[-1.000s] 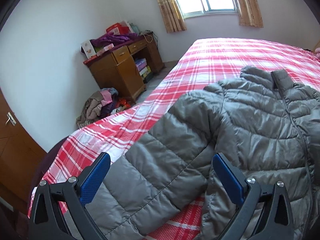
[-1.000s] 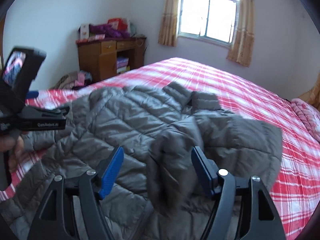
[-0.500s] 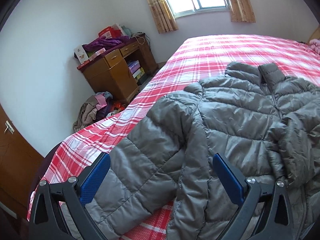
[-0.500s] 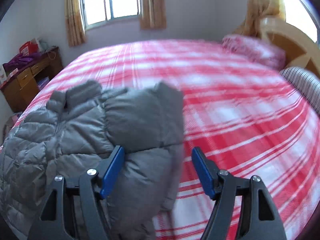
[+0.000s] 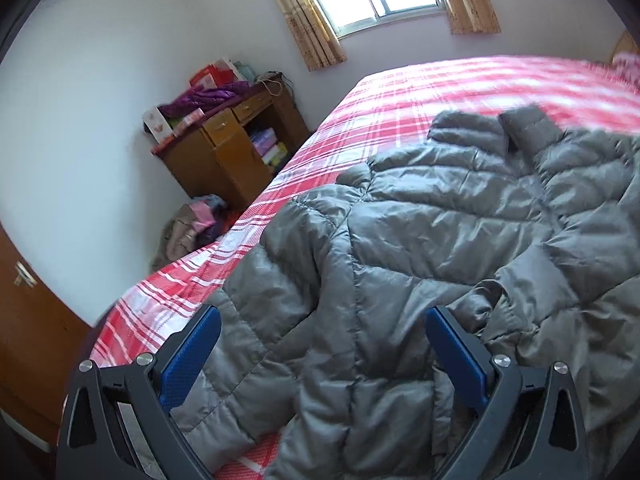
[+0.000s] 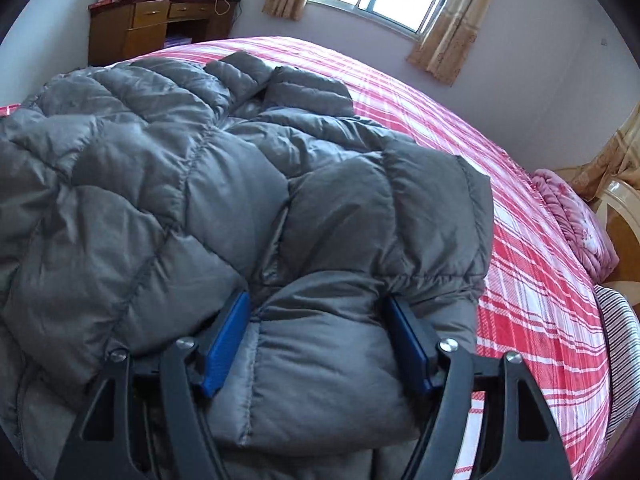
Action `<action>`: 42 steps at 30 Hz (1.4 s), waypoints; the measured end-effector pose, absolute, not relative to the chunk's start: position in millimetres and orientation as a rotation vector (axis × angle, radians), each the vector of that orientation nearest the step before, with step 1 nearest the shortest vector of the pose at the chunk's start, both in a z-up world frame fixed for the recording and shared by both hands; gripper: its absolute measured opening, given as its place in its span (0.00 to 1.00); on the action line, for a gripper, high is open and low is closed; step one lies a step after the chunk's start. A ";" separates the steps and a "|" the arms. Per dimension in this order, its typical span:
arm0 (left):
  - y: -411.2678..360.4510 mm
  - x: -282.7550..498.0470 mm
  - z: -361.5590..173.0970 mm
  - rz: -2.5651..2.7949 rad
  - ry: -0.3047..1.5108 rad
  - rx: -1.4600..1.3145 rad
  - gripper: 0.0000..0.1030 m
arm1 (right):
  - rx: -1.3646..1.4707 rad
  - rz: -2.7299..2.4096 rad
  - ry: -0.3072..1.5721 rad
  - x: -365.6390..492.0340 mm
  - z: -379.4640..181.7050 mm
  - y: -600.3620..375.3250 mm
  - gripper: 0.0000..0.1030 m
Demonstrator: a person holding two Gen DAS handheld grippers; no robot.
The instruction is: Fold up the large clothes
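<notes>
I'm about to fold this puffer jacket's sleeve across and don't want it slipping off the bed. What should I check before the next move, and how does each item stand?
1. Right gripper astride the sleeve: ok, padded fabric of the grey jacket bulges between its blue pads; whether they press on it, cannot tell.
2. Left gripper free: ok, jaws wide open above the other sleeve, gripping nothing.
3. Jacket spread on the plaid bed: not ok, wrinkled, one cuff bunched.
4. Collar lying flat: ok.
5. Zipper closed: cannot tell.
6. Room on the bed beside the jacket: ok, bare sheet to the right.
</notes>
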State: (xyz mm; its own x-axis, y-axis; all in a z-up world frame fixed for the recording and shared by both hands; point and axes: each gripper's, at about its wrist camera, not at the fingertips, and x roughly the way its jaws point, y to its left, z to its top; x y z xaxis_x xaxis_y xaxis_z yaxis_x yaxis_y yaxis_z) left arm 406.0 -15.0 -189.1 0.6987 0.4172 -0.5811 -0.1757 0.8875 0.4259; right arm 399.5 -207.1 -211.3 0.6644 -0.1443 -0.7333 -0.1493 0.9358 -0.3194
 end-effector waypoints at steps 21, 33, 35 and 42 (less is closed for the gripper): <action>-49.6 408.4 -174.1 0.269 0.684 0.398 0.99 | 0.051 0.001 0.717 417.9 -159.3 -313.5 0.62; -38.6 440.1 -234.7 0.271 0.784 0.340 0.99 | -0.009 0.023 0.883 434.3 -218.4 -298.9 0.63; -37.0 440.6 -235.0 0.266 0.785 0.327 0.99 | -0.019 0.018 0.886 432.3 -214.0 -299.1 0.63; -37.9 439.8 -237.1 0.277 0.775 0.344 0.99 | -0.033 0.074 0.750 390.8 -152.0 -272.6 0.70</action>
